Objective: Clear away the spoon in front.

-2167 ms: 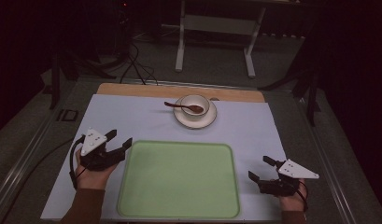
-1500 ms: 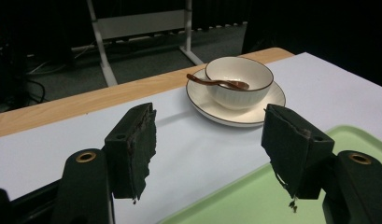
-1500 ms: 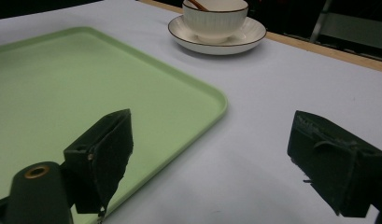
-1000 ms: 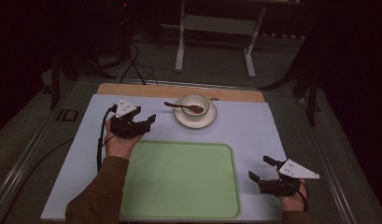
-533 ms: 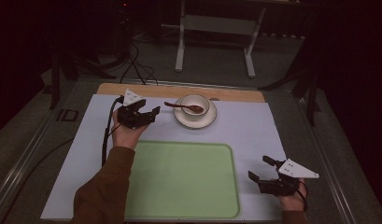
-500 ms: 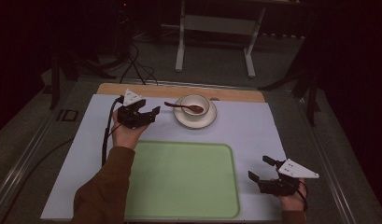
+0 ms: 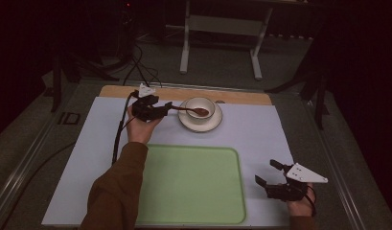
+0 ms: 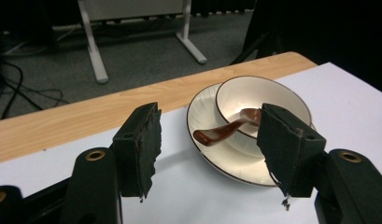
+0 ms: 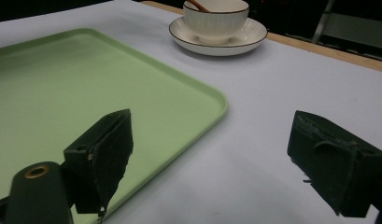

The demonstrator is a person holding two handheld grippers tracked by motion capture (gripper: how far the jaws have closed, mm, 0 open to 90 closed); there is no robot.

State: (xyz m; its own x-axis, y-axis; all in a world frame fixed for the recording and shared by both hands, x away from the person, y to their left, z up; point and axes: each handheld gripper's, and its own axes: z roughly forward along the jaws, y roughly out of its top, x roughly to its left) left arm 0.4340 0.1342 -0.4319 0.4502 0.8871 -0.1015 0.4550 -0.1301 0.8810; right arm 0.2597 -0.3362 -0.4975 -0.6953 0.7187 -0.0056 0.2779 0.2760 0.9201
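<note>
The left gripper [image 7: 166, 106] hung near the desk's [image 7: 260, 129] far edge, jaws apart, just beside the end of the brown spoon [image 8: 226, 128] handle. The spoon lay with its bowl inside the white cup [image 7: 200, 107], which stood on a saucer [image 7: 212, 123] by the far edge. A green tray [image 7: 193, 187] filled the near middle. The right gripper [image 7: 268, 173] rested at the near right corner, jaws spread wide and holding nothing.

A dim recording lab or studio: black curtains [image 7: 361, 72] wall the space, cables [image 7: 136, 62] trail over grey carpet at 11 o'clock, a white metal stand [image 7: 222, 43] sits at 12, and a white sheet [image 7: 260, 134] covers the wooden tabletop [image 7: 241, 96].
</note>
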